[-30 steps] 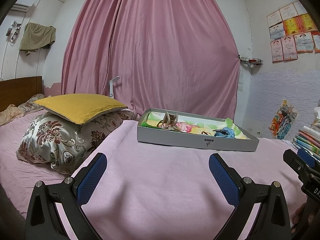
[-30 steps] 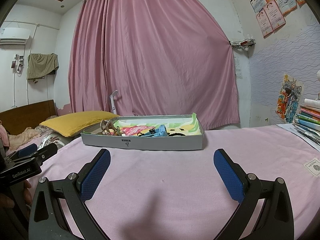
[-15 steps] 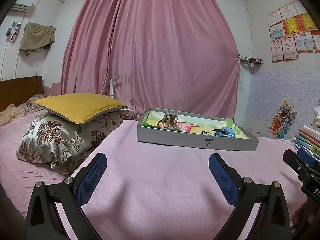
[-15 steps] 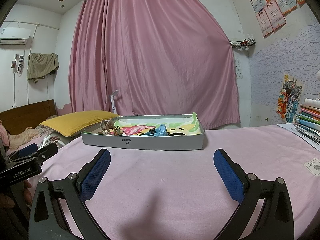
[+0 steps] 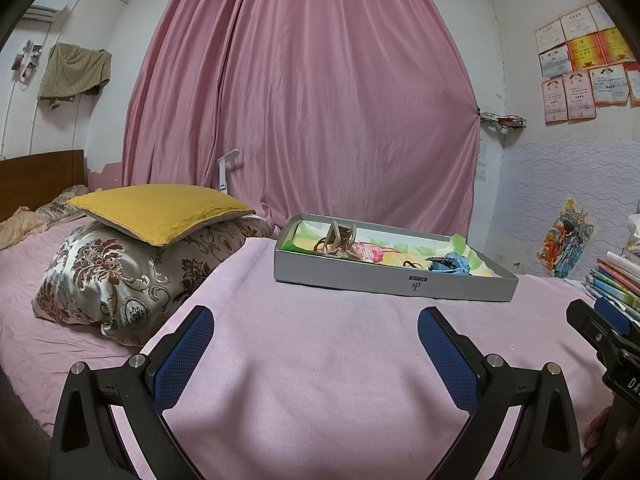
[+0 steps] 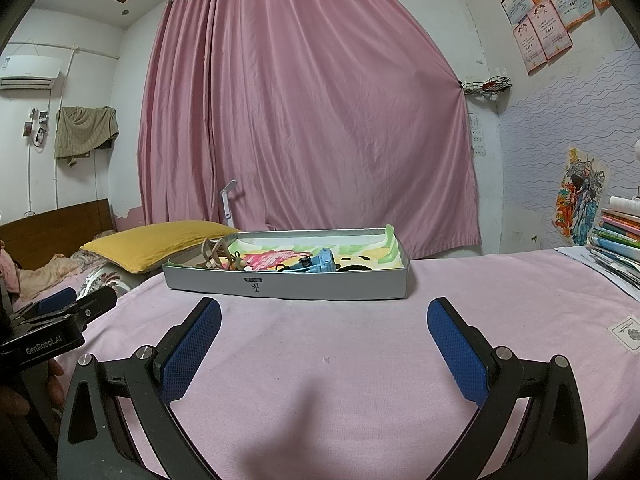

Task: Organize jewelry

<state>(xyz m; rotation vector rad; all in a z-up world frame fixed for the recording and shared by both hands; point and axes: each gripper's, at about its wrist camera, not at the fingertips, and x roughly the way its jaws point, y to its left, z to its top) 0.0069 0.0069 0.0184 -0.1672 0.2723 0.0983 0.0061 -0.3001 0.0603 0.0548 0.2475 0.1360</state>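
A shallow grey tray (image 5: 392, 278) (image 6: 288, 289) sits on the pink sheet ahead of both grippers. Inside it lie a beige hair claw (image 5: 339, 239) (image 6: 214, 254), a blue hair claw (image 5: 449, 264) (image 6: 316, 262), small dark pieces and a colourful paper lining. My left gripper (image 5: 316, 330) is open over the bare sheet, well short of the tray. My right gripper (image 6: 324, 320) is also open and holds nothing, a little short of the tray's front wall. Each gripper shows at the edge of the other's view.
A yellow cushion (image 5: 160, 210) on a floral pillow (image 5: 120, 276) lies left of the tray. A stack of books (image 6: 616, 236) and papers stands at the right. A pink curtain (image 5: 320, 100) hangs behind. A small card (image 6: 628, 334) lies on the sheet at right.
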